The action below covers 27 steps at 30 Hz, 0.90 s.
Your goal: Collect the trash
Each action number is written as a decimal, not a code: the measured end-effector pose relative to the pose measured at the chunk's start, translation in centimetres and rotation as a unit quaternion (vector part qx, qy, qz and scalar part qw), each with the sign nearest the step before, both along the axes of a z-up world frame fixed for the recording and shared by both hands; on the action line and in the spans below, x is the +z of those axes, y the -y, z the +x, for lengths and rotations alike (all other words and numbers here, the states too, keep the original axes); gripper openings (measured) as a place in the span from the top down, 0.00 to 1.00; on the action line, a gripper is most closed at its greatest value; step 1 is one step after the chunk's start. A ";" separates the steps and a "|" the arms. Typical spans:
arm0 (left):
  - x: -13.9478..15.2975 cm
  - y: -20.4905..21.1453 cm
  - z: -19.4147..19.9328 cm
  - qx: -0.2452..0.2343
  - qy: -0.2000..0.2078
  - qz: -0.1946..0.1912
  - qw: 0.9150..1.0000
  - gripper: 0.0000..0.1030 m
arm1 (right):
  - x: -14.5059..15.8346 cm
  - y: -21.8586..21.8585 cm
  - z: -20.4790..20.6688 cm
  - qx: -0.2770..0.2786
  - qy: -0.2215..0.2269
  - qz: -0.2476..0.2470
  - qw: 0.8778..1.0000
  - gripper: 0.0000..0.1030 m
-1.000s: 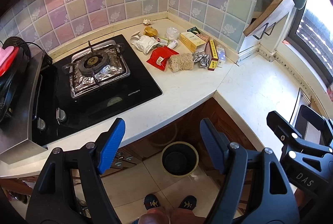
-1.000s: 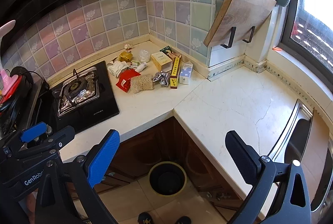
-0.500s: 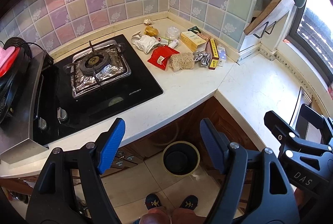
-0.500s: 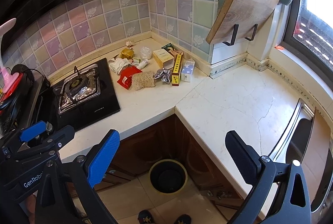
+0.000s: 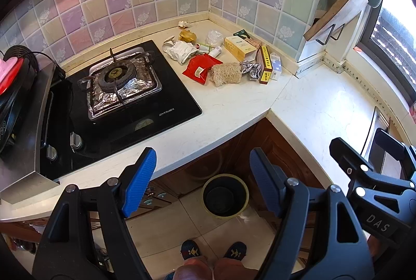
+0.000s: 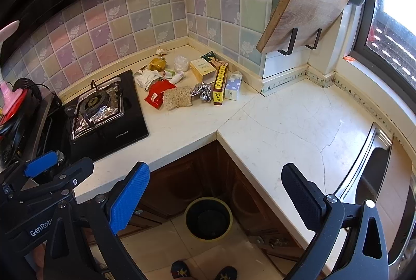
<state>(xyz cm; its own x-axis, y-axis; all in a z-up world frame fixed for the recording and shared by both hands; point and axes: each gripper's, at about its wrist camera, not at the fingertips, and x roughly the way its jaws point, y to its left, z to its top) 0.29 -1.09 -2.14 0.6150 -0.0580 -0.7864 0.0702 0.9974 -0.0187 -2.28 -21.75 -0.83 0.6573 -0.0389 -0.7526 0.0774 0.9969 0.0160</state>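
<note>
A pile of trash lies in the far corner of the counter: a red packet (image 5: 201,66) (image 6: 157,93), a tan fibrous pad (image 5: 225,74) (image 6: 177,98), crumpled white paper (image 5: 181,51), crumpled foil (image 5: 251,70), a yellow box (image 5: 238,47) and a long yellow-red box (image 6: 219,88). A dark bin with a yellow rim (image 5: 225,195) (image 6: 208,221) stands on the floor below the counter corner. My left gripper (image 5: 203,185) and right gripper (image 6: 217,195) are both open and empty, held above the floor well short of the pile.
A black gas hob (image 5: 122,98) with foil round the burner sits left of the trash. A wooden cutting board (image 6: 301,12) hangs on the wall at right. A steel sink (image 6: 377,170) lies at far right. The person's feet (image 5: 213,251) stand on the tiled floor.
Both grippers have drifted slightly forward; the counter and bin have shifted a little in view. Nothing was taken hold of.
</note>
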 end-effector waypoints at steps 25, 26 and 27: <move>-0.5 1.1 -0.1 0.006 0.007 -0.001 1.000 0.29 | 0.0 1.1 -0.1 -0.004 -0.003 0.003 1.000 0.00; -0.6 1.2 -0.2 0.007 0.008 -0.001 1.000 0.29 | 0.1 1.5 0.2 -0.003 -0.003 0.004 1.000 0.00; -0.5 1.6 -0.1 0.009 0.009 0.000 1.000 0.29 | 0.2 1.8 0.3 0.000 -0.002 0.006 1.000 0.00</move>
